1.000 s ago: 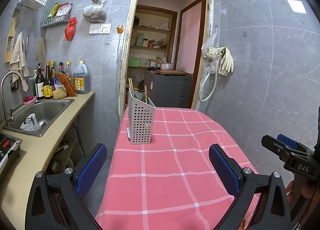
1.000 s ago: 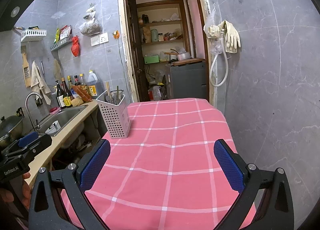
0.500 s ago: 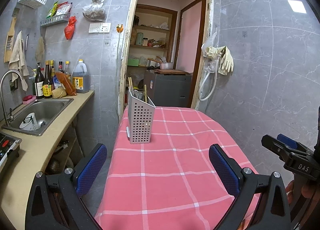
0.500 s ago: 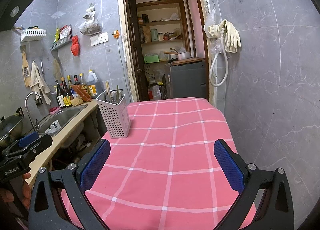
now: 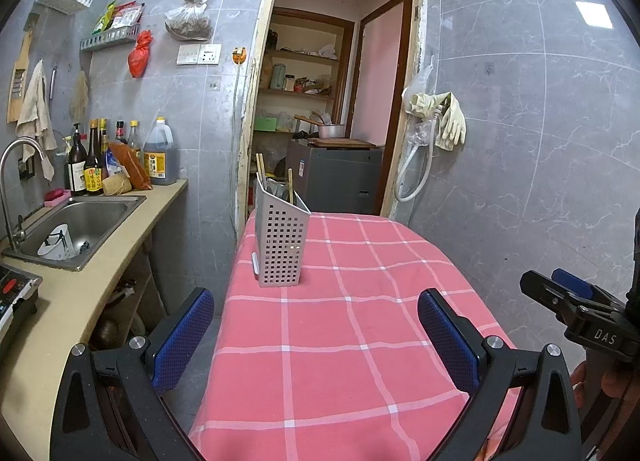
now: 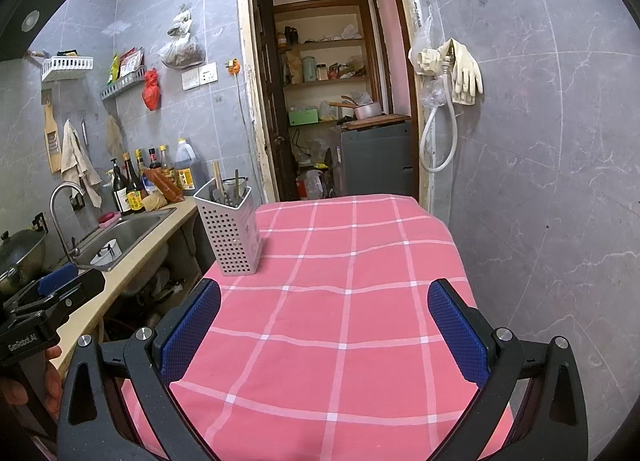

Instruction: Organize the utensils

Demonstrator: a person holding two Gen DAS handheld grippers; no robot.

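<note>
The counter (image 5: 340,341) with its pink checked cloth fills the lower middle of both views. On its far left part stands the grey perforated utensil holder (image 5: 282,245) – upright, with chopsticks (image 5: 261,169) and other utensils rising from it. The left tool (image 5: 316,337) hangs over the near edge, its blue pads spread wide with nothing between them; the holder is well ahead of it, slightly left of centre. The right tool (image 6: 324,331) is also spread wide and empty – the holder (image 6: 232,233) lies ahead of its left finger.
</note>
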